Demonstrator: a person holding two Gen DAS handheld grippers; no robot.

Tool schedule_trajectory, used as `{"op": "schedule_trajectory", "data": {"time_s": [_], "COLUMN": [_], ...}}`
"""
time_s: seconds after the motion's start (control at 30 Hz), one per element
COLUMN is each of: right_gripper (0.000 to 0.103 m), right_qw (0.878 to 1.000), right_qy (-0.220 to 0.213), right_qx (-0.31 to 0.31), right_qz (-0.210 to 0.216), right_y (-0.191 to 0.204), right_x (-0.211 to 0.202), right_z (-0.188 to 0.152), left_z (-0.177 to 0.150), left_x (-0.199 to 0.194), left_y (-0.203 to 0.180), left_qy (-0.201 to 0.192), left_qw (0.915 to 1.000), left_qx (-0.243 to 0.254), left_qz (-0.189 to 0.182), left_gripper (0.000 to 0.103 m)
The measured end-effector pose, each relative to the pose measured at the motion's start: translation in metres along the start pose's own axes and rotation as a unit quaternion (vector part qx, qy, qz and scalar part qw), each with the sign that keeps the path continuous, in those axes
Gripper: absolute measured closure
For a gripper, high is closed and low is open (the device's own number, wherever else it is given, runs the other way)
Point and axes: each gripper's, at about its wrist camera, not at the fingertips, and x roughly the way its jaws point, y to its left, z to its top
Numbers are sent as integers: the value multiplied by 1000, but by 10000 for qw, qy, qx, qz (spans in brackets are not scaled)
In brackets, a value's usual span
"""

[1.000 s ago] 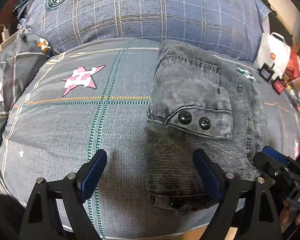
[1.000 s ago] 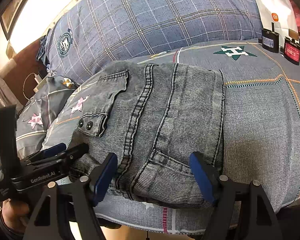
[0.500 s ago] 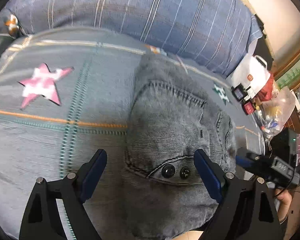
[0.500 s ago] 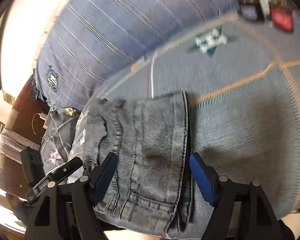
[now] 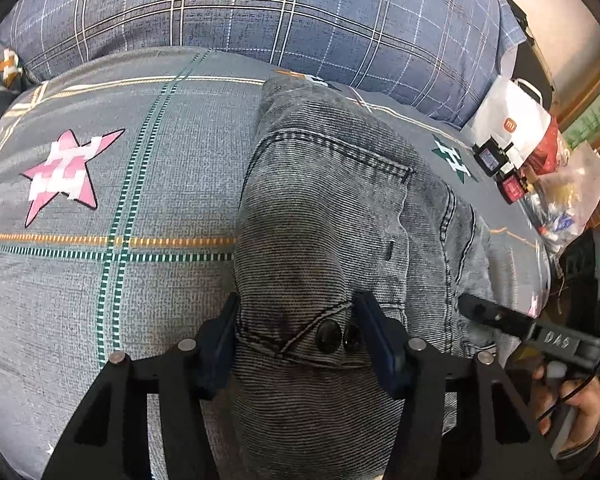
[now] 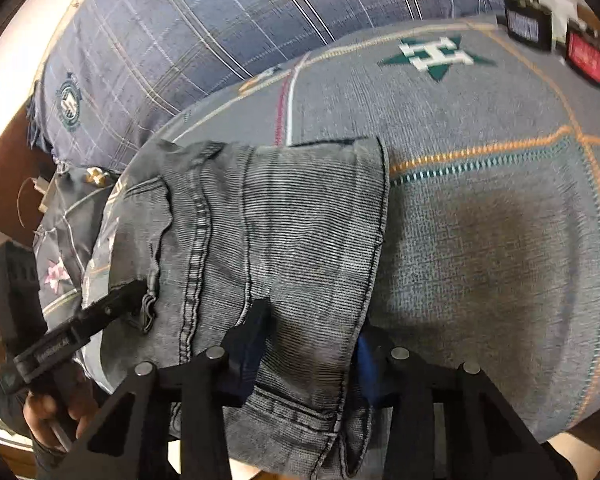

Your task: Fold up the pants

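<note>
The grey denim pants (image 5: 340,216) lie folded into a thick bundle on the grey patterned bedspread (image 5: 100,280). My left gripper (image 5: 300,344) is shut on the bundle's near left end, by the pocket flap with two black snaps (image 5: 338,336). My right gripper (image 6: 312,348) is shut on the pants (image 6: 280,232) at the near right end, the denim bunched between its blue pads. Each gripper shows in the other's view, the right gripper (image 5: 532,332) and the left gripper (image 6: 80,328).
A large blue plaid pillow (image 5: 260,12) lies across the far side of the bed. A white paper bag (image 5: 512,128), small black and red boxes (image 5: 500,172) and plastic bags sit at the right edge. A smaller grey pillow (image 6: 64,232) lies at the left.
Both grippers went from open around the pants' near edge to shut on the denim. The views swung and moved closer over the bundle.
</note>
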Motion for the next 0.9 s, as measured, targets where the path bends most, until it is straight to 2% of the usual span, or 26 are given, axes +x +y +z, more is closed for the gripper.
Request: {"op": "schedule_trajectory", "data": {"time_s": [0.1,0.13,0.2,0.23,0.3,0.37,0.5,0.57,0.67,0.83,0.9], "right_gripper": [56,61,75,77,79,79,80,80,80,80,80], "right_qw": [9999,9999,9999,9998,9996,9992,9969,9950,9905,9830,9833], "right_qy": [36,23,-33,-78,-141,-227,-516,-662,-926,-1155,-1100], "right_qx": [97,78,10,-36,-230,-327,-567,-714,-976,-1408,-1436], "right_qz": [125,122,165,177,73,73,187,243,292,238,195], "right_y": [-2,-2,3,6,17,25,48,60,87,123,126], "right_x": [-1,0,-1,-5,-11,-19,-45,-58,-74,-71,-56], "right_z": [5,5,3,1,-1,0,4,10,32,67,74], "left_z": [0,-1,-2,-3,-3,-1,8,22,37,57,57], "left_x": [1,1,-5,-8,-17,-29,-66,-84,-105,-94,-71], "left_y": [-1,-4,-10,-14,-20,-21,-27,-25,-16,11,28], "left_qy": [4,-17,-108,-156,-306,-439,-898,-1158,-1483,-1534,-1340], "left_qw": [10000,10000,9997,9994,9986,9976,9930,9902,9860,9864,9897], "left_qx": [-5,38,207,280,384,503,709,712,658,370,116], "left_qz": [-19,-1,70,103,178,193,301,320,376,461,498], "left_gripper": [42,45,61,65,73,76,76,76,76,74,69]}}
